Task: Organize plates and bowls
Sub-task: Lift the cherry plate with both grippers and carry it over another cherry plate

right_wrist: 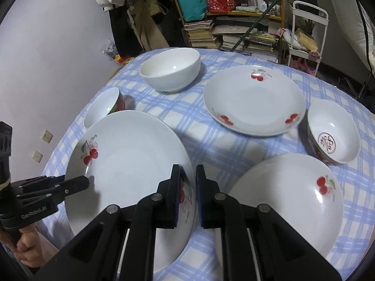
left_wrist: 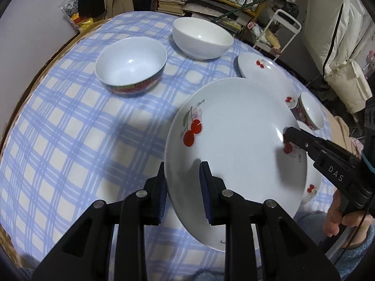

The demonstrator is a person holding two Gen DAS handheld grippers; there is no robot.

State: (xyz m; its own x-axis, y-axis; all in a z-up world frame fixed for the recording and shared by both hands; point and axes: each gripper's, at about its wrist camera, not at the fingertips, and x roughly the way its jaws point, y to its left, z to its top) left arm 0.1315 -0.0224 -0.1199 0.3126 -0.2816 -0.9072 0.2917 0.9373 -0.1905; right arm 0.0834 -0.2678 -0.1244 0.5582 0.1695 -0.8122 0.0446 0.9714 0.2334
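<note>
The cherry plate and white bowl look like glossy glazed ceramic. The checked cloth over the surface is soft and matt. The tongs are matt black plastic with ribbed blue pads.

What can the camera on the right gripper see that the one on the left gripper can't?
Only the right wrist view shows the inside of the small bowl with its red character mark, and nearly the whole near cherry plate; the left view catches just slivers of these. Only the left wrist view shows the striped bowl whole. Both show the lifted cherry plate, clamped by the left gripper and the right gripper on opposite rim edges, the plain white bowl, the far cherry plate and the checked tablecloth.
</note>
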